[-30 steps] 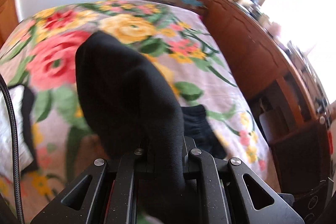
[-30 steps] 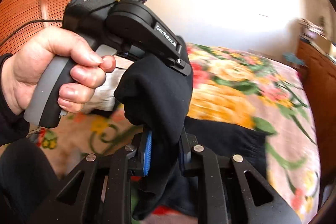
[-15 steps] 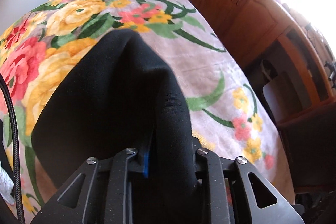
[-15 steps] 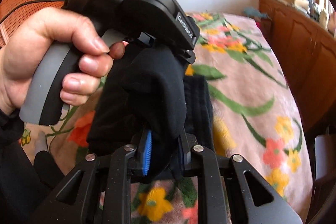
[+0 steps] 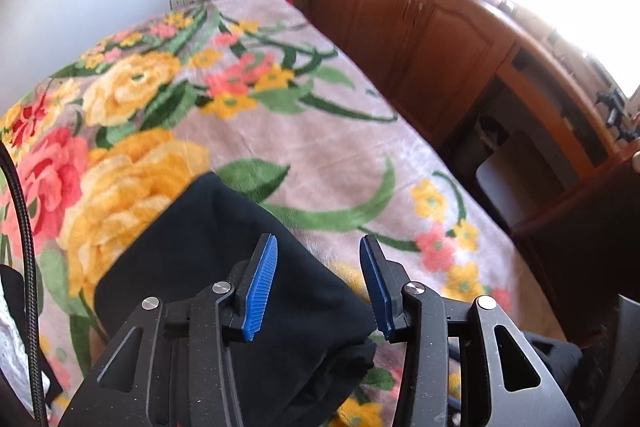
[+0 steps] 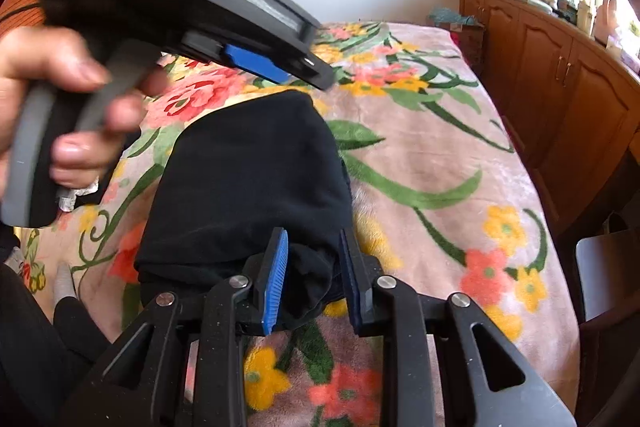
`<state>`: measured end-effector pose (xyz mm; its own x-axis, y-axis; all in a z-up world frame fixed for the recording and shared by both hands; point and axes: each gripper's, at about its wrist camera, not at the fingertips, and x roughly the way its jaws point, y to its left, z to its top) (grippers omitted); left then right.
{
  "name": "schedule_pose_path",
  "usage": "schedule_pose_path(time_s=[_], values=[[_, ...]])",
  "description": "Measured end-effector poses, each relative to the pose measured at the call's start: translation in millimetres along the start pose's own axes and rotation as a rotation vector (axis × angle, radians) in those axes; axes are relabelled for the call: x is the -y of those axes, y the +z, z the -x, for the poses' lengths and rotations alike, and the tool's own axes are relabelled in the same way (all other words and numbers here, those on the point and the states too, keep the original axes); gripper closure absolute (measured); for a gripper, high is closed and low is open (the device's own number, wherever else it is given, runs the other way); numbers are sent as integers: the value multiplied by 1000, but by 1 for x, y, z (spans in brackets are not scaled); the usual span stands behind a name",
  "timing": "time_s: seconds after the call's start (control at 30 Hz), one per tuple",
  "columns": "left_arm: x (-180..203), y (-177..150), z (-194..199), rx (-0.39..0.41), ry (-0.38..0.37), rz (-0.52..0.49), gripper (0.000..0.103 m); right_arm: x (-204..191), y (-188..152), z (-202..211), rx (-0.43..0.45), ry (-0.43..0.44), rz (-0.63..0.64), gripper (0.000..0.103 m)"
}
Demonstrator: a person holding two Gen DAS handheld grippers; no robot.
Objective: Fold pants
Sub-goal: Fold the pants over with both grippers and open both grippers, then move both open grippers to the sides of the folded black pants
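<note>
Black pants (image 6: 248, 183) lie folded on the floral blanket (image 6: 432, 163), nearest the cameras. The right gripper (image 6: 312, 275) has its jaws opening, a bunched corner of the cloth between the blue pads without clear pressure. The left gripper (image 5: 316, 287) is opening too, its jaws apart above the fabric's edge. A hand (image 6: 52, 107) holds that left tool over the pants. Beyond the bed, wooden cabinets (image 5: 432, 39) line the wall.
</note>
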<state>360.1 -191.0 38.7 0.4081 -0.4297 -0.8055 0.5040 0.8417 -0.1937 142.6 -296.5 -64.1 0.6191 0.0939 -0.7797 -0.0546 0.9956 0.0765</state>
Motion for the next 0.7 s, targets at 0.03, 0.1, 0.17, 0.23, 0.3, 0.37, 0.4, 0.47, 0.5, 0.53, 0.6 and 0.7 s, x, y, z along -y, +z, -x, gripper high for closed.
schedule_pose_path(time_s=[0.03,0.1,0.17,0.23,0.3,0.37,0.4,0.47,0.5,0.53,0.6,0.7], values=[[-4,-2,9,18,5,1,58,0,2,0,3,-5,3,68],[-20,-13,30,68,29,9,58,0,7,-2,9,-10,-5,56],[-38,-26,52,119,50,24,57,0,12,-7,12,-3,-13,48],[-54,-41,68,167,73,40,55,-2,17,-16,17,6,-12,46],[-70,-61,81,199,94,52,52,-5,22,-32,-2,-8,-8,46],[-86,-81,88,218,123,63,51,-7,26,-48,-24,-13,-17,46],[-93,-89,90,227,136,67,49,-7,28,-57,-32,-15,-26,46],[-106,-110,93,232,149,75,46,-7,31,-70,-41,-25,-38,46],[-111,-119,94,230,150,77,45,-7,33,-76,-41,-32,-43,46],[-117,-129,94,227,155,78,42,-7,35,-82,-45,-35,-44,46],[-122,-141,93,234,187,70,38,-5,37,-94,-62,-43,-47,46],[-128,-162,92,246,215,54,33,-1,38,-106,-76,-54,-53,46]])
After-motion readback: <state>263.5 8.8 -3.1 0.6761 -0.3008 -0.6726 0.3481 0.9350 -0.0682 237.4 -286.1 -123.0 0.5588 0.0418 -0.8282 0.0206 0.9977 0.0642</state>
